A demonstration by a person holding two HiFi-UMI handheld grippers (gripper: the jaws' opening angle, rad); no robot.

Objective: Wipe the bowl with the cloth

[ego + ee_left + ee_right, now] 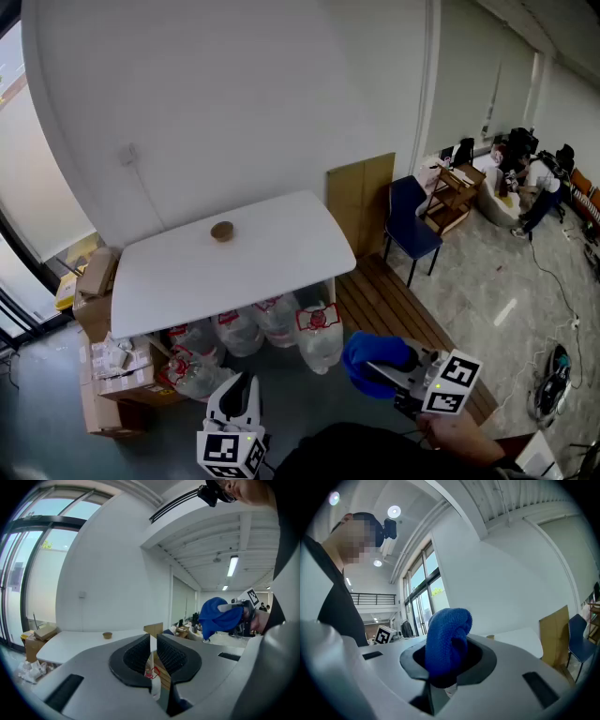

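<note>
Two pairs of tongs hang low in front of us, both well short of the work. The right tongs (392,375) are clamped on a bunched blue knitted cloth (371,358). It bulges out past their tips, so a soft pad leads and no hard plastic would meet the dish first. The left tongs (238,384) carry nothing. In the left gripper view their ribbed pads (136,656) stand a narrow slit apart with only air between them. We judge this hand is kept free to steady the dish once wiping starts.

The small round brown bowl (222,231) sits upright and alone on the white rectangular surface (281,258), toward the far edge by the white wall (234,112) and well apart from both tongs. The top around it is bare, which leaves us an open approach from our side. Clear plastic water bottles (281,323) are crowded beneath the surface and brown cardboard boxes (108,375) are stacked at its left end. All of these are below the top and out of the path of the tongs.

By our reckoning the wiping has not begun. Next we must close the distance to the bowl. The left tongs will have to spread wider to take its rim, because so light a bowl would likely skid when the cloth pushes into it.
</note>
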